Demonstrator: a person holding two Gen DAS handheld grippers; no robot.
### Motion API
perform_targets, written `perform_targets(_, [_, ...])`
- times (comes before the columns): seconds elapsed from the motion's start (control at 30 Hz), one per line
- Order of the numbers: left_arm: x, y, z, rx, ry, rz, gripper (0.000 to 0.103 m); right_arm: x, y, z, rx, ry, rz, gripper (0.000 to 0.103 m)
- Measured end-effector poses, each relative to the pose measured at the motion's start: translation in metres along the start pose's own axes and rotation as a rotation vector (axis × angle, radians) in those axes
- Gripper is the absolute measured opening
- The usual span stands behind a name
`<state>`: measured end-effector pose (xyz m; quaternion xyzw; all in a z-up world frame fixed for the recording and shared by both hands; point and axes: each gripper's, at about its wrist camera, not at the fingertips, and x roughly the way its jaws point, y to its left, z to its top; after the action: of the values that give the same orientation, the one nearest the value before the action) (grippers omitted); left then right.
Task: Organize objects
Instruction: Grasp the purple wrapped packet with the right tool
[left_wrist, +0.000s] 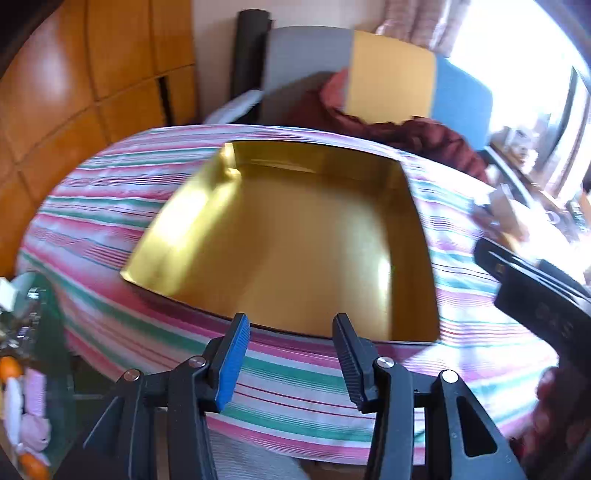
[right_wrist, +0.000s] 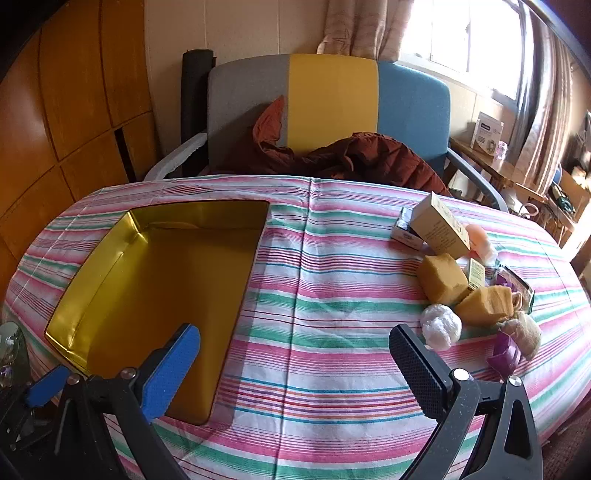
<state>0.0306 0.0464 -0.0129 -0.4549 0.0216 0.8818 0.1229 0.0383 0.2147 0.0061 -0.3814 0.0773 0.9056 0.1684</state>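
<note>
A shallow gold tray (left_wrist: 192, 218) lies empty on the striped tablecloth (left_wrist: 110, 192); in the right wrist view the gold tray (right_wrist: 92, 266) lies at the left. My left gripper (left_wrist: 291, 358) is open and empty at the tray's near edge. My right gripper (right_wrist: 295, 373) is open wide and empty above the cloth (right_wrist: 314, 295). A pile of small items lies at the right: a tan box (right_wrist: 439, 225), two yellow sponges (right_wrist: 441, 280), a white ball (right_wrist: 441, 326), a purple piece (right_wrist: 504, 354), a small dark packet (right_wrist: 406, 229).
A grey, yellow and blue chair (right_wrist: 332, 99) with a rust-red jacket (right_wrist: 362, 155) stands behind the table. Wooden panels (right_wrist: 74, 110) line the left. A side table with a box (right_wrist: 487, 133) is at the far right. The right gripper's body (left_wrist: 532, 291) shows at right.
</note>
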Motion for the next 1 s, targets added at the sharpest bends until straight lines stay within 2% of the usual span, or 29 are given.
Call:
perform_targets(0.13, [-0.004,-0.012,-0.007,0.018,-0.005,-0.119,0.047,0.002,-0.028,-0.005,0.041,-0.009,-0.025,0.103])
perform_targets(0.23, [-0.009,-0.027,-0.012,0.073,-0.018,-0.140,0.047,0.005,-0.056,-0.014,0.050,-0.003,-0.064,0.103])
perform_targets(0.3, [-0.010,-0.036,-0.014,0.111,-0.026,-0.152,0.047,0.011,-0.073,-0.018,0.072,0.029,-0.054,0.103])
perform_targets(0.4, [-0.011,-0.049,-0.019,0.170,-0.032,-0.203,0.047,0.014,-0.112,-0.029,0.180,0.059,-0.069,0.103])
perform_targets(0.57, [-0.014,-0.060,-0.027,0.204,-0.028,-0.279,0.047,0.004,-0.185,-0.048,0.412,-0.024,-0.175,0.103])
perform_targets(0.7, [-0.014,-0.067,-0.031,0.213,-0.011,-0.307,0.047,0.021,-0.227,-0.058,0.507,-0.003,-0.221,0.103])
perform_targets(0.73, [-0.014,-0.070,-0.032,0.223,-0.009,-0.301,0.047,0.027,-0.234,-0.060,0.526,0.007,-0.213,0.101])
perform_targets(0.83, [-0.012,-0.076,-0.034,0.251,-0.002,-0.288,0.047,0.042,-0.245,-0.065,0.553,0.026,-0.196,0.088])
perform_targets(0.93, [-0.010,-0.082,-0.037,0.273,0.000,-0.296,0.047,0.045,-0.243,-0.063,0.521,-0.021,-0.208,0.081])
perform_targets(1.0, [-0.009,-0.086,-0.036,0.281,0.003,-0.295,0.047,0.050,-0.242,-0.059,0.498,-0.030,-0.201,0.063])
